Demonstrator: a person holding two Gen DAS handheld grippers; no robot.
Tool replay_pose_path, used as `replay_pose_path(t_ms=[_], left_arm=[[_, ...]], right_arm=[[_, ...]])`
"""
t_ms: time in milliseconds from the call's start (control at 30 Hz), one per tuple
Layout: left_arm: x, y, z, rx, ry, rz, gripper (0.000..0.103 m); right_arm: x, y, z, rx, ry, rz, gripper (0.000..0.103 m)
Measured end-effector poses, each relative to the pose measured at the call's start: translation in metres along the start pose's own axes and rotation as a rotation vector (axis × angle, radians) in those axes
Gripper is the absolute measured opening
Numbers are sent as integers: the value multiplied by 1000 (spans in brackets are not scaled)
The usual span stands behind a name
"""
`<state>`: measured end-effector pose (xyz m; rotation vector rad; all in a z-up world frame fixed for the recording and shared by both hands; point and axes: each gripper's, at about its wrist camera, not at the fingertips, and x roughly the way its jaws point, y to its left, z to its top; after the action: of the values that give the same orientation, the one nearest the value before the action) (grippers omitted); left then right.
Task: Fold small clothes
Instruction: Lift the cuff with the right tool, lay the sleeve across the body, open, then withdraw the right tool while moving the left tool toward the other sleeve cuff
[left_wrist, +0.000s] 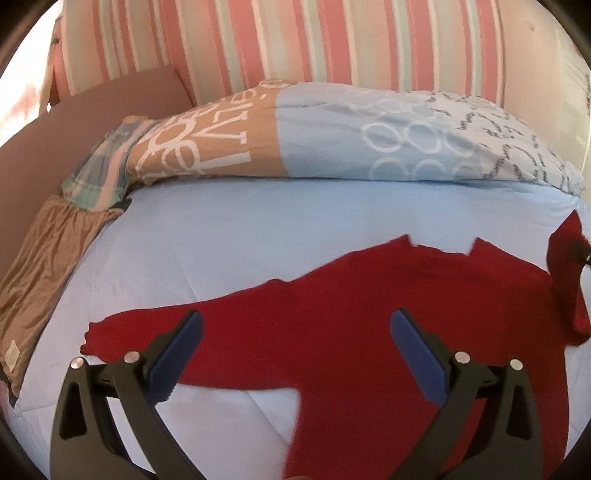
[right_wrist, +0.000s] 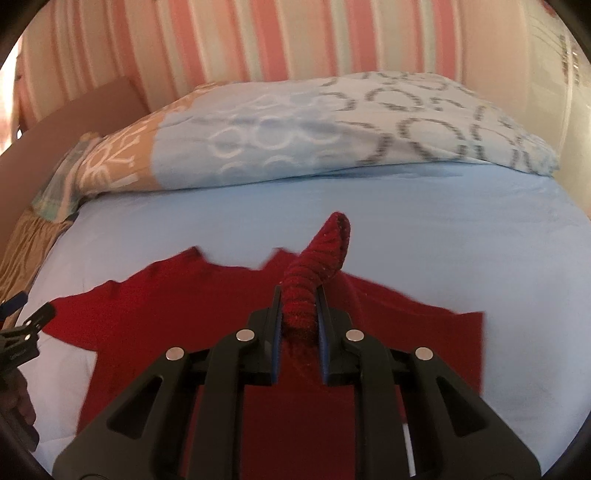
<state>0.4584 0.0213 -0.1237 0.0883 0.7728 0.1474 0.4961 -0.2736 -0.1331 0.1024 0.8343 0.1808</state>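
We see a red knit sweater (left_wrist: 332, 306) lying flat on the light blue bedsheet (left_wrist: 240, 229), on the near side of the patterned pillow (left_wrist: 332, 144). One sleeve (left_wrist: 147, 328) extends flat across the sheet, toward the side of the pillow's tan end.

The left gripper (left_wrist: 295, 332) hangs over the sweater body with its jaws spread wide. We see nothing between its blue pads (left_wrist: 177, 354). Whether its fingertips touch the knit we cannot tell.

The right gripper (right_wrist: 298, 291) has its jaws closed on the sweater's other sleeve (right_wrist: 317, 273). The sleeve is bunched between the pads and raised off the sheet; its ribbed cuff (right_wrist: 338, 229) points toward the pillow. In the left wrist view this raised sleeve (left_wrist: 565, 266) shows at the far right edge.

Beyond the pillow stands a pink striped surface (left_wrist: 295, 40). A tan folded cloth (left_wrist: 40, 273) lies off the pillow's tan end, near a plaid fabric (left_wrist: 103, 173).
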Motion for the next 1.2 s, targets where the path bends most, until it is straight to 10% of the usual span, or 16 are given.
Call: replay_pose_path(t_ms=[600,1033,1200], left_arm=[[39,117,-26,-75,36,61,101],[40,141,-34,-102,38,72,101],[38,142,-34,-98,34,80,101]], right_arm=[[118,213,-30,-191,85,111,17],[119,237,-46,-203,102,261,48],[118,206,-32,-107,50,89,54]])
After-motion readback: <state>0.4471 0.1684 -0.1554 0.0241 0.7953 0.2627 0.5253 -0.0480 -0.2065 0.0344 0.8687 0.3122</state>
